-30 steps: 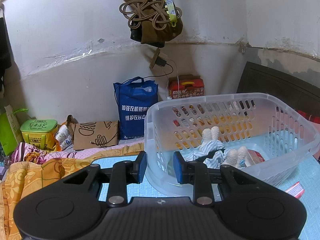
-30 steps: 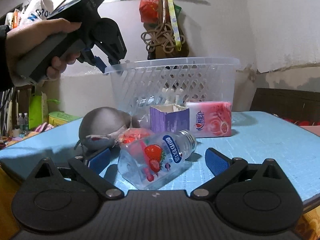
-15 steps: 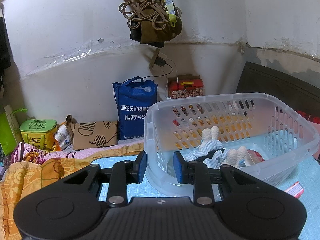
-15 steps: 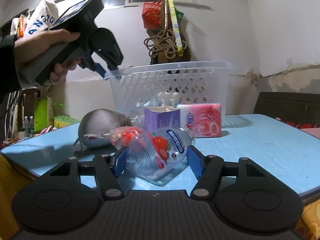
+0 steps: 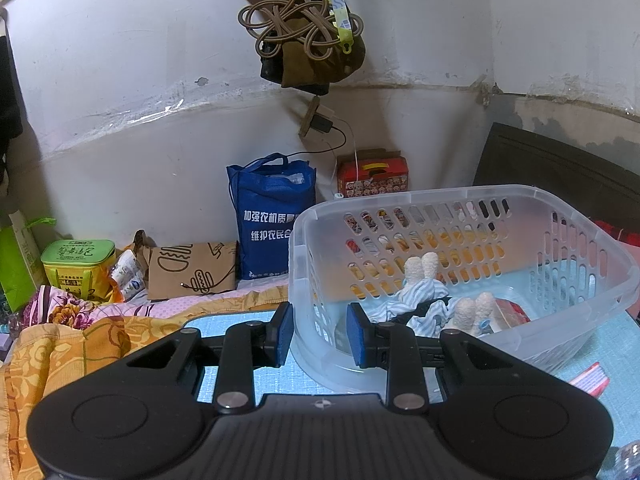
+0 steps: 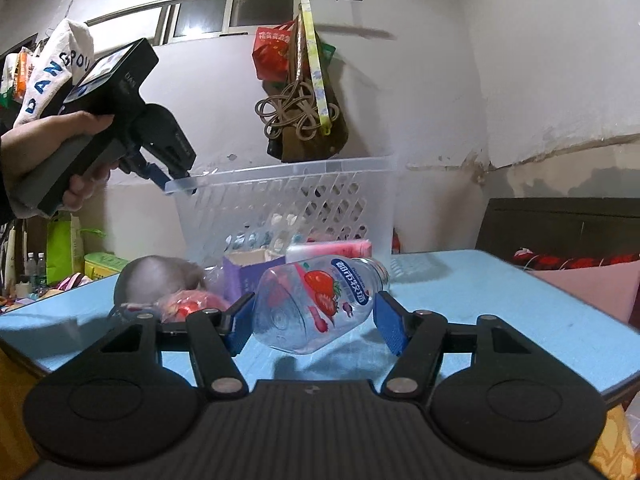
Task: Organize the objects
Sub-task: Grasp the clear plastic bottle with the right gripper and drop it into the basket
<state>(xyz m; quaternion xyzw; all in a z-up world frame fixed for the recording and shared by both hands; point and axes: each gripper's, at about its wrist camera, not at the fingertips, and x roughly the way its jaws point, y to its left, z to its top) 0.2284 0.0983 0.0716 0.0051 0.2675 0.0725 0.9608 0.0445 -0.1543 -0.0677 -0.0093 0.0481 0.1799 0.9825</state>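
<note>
Right wrist view: the right gripper [image 6: 314, 322] is closed on a clear strawberry-label bottle [image 6: 316, 306], held clear of the blue table [image 6: 500, 300], just in front of the basket [image 6: 288, 204]. The left gripper [image 5: 318, 334] is clamped on the basket's rim; striped cloth [image 5: 420, 300] is seen inside the basket.

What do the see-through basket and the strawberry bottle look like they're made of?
The basket looks like frosted, translucent plastic: the things inside show hazily through its slotted walls, and the rim is smooth and moulded. The bottle, clamped in the right gripper, seems to be thin, clear, glossy plastic with a printed strawberry label; you can see straight through its base. Glass can't be fully ruled out.
</note>
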